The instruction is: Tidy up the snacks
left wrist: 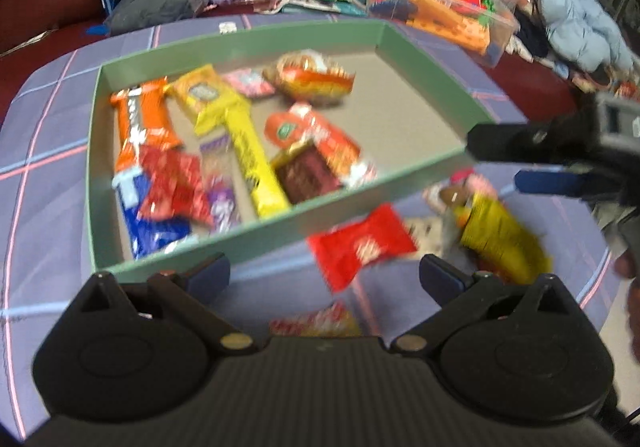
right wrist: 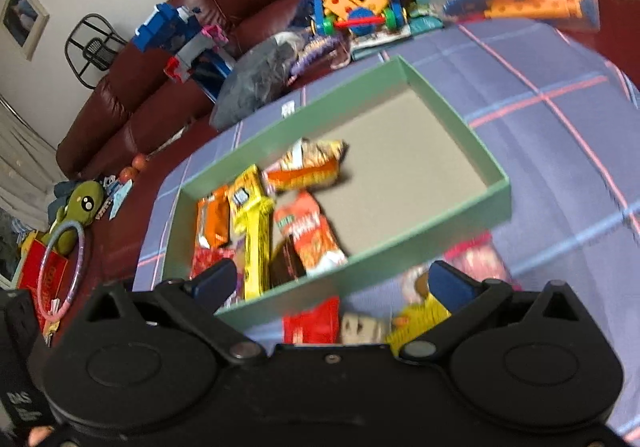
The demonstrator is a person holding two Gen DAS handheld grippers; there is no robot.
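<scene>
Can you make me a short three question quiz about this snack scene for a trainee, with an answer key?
1. True or false: the red packet lies inside the green box.
2. Multiple choice: the long yellow bar in the box is A) standing upright, B) lying flat on the box floor, C) held by a hand-held gripper.
3. Fill in: both the left hand-held gripper and the right hand-held gripper are ____ and hold nothing.

Key
1. False; it lies on the checked cloth, outside the near wall.
2. B
3. open
</scene>
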